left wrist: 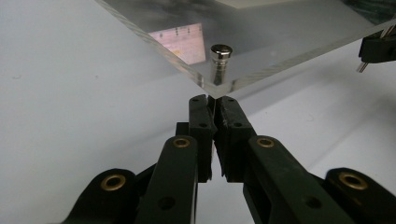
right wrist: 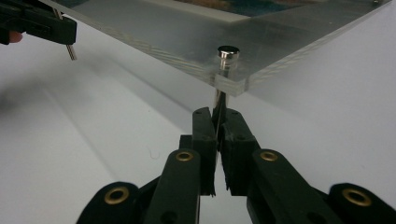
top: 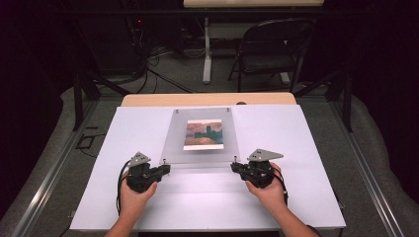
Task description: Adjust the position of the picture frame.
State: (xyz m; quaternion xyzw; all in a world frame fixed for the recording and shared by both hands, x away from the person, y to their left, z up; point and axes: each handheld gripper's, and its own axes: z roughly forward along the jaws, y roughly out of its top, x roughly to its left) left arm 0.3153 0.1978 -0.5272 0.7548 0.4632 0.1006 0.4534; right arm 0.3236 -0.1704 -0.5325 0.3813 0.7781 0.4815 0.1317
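Acrylic frame (top: 202, 136) | no legible writing | claws pinch corner pins (right wrist: 217, 100)

You are working at a wooden table (top: 148, 100) that is carrying a white board (top: 296, 163); a clear acrylic frame (top: 178, 133) is standing on that board on metal pins (right wrist: 217, 100).

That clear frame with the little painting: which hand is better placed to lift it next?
Neither clearly; probably both together. The left gripper is shut on the pin under the frame's near left corner, the right gripper on the pin under its near right corner. Each holds one corner, mirrored.
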